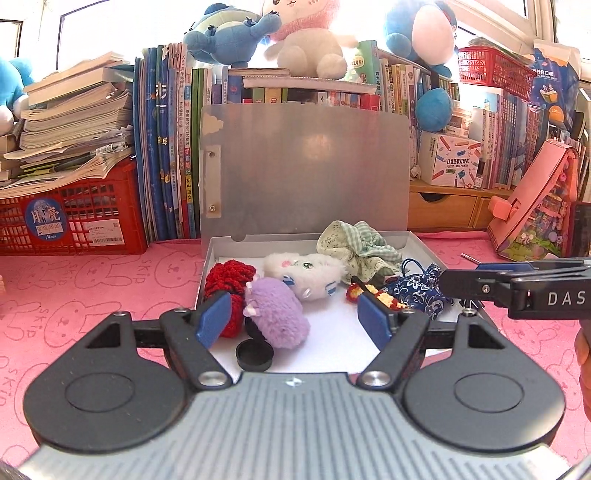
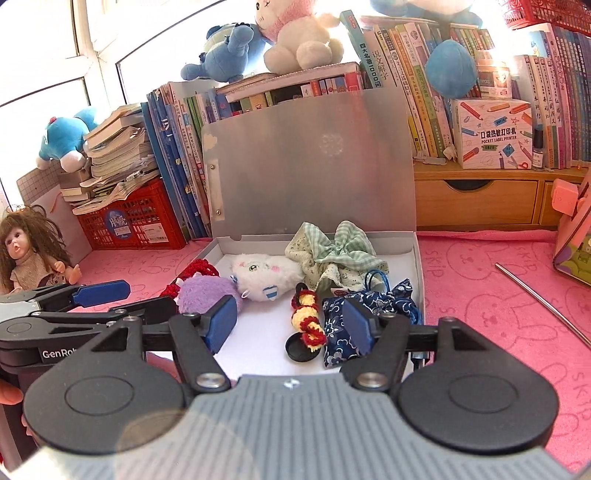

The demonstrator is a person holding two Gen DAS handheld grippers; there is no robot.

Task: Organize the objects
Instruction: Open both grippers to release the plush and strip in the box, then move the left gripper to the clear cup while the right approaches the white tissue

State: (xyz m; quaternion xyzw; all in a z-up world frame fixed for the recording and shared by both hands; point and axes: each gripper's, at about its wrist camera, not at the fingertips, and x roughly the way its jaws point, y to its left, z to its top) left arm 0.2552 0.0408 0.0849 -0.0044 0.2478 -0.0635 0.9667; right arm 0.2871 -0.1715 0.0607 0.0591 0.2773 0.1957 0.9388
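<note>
Two grippers hang over the near edge of the white box, the left gripper and right gripper both with jaws apart and empty, likely just clear of a drop. Inside lie a purple plush, white plush, red knit, green scrunchie, blue floral pouch and black cap; the lid stands open against the books.

Strong daylight came from the windows behind, with overexposed glare at the top; the edges curved, and focus stayed sharp.
</note>
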